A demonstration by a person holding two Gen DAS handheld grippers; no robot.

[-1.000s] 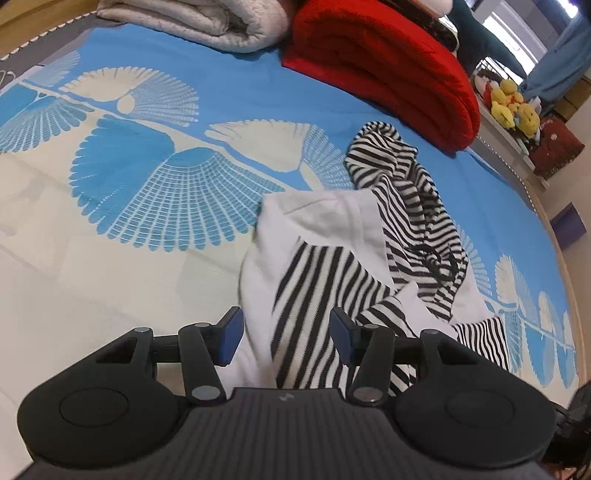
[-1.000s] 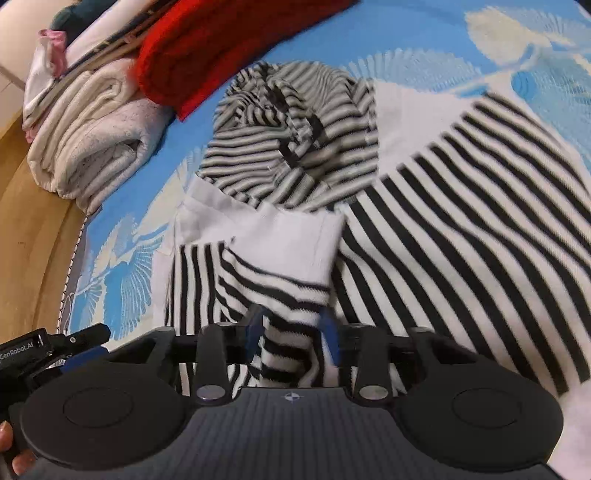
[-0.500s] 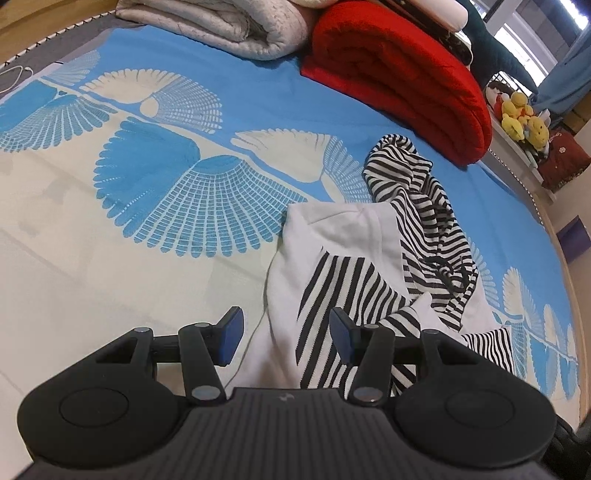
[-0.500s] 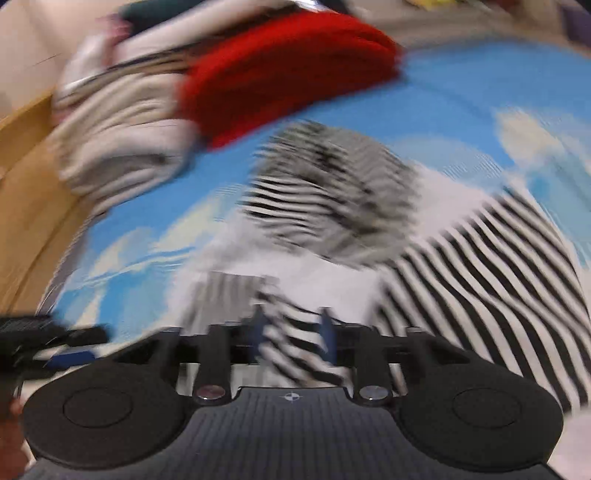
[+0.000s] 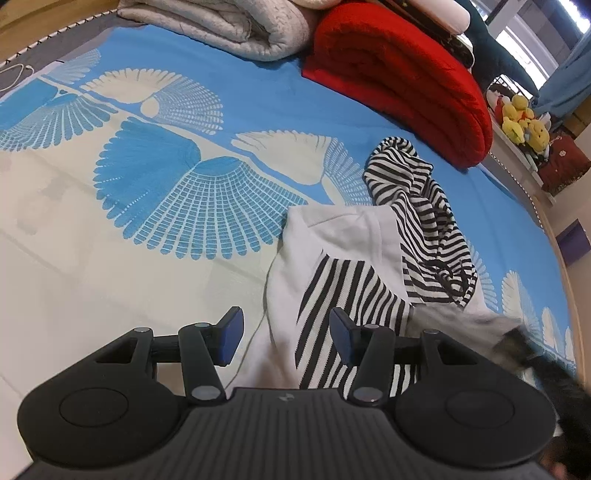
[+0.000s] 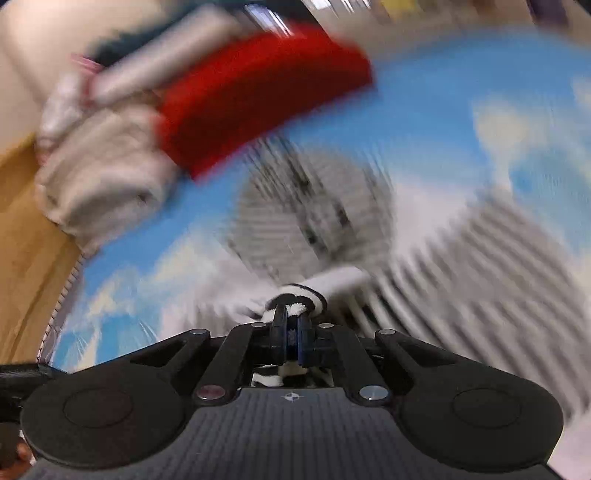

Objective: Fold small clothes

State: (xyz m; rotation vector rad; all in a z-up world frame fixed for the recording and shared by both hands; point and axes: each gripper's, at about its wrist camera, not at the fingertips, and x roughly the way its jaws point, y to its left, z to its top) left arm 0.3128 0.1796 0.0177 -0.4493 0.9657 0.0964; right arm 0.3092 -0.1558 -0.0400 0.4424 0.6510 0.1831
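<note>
The step in hand looks like the first fold of the striped garment [image 5: 354, 295]: the right gripper [image 6: 291, 338] is clenched on a bunched cuff or hem of it, while the left gripper [image 5: 286, 334] hovers released over the white near edge. The garment lies crumpled (hood toward the red blanket [image 5: 402, 81]) on the bedspread [image 5: 147, 206], long axis running from the near edge toward the head. Next, the pinched cloth probably wants carrying across the body and laying flat.

This is a bedroom in a home. A bedspread [image 5: 221, 85] in blue and cream with fan patterns covers a wide bed. At its far edge lie a folded red blanket [image 5: 402, 81] and a grey quilt [image 5: 236, 22]; beyond the blanket sit yellow plush toys [image 5: 521, 118].
</note>
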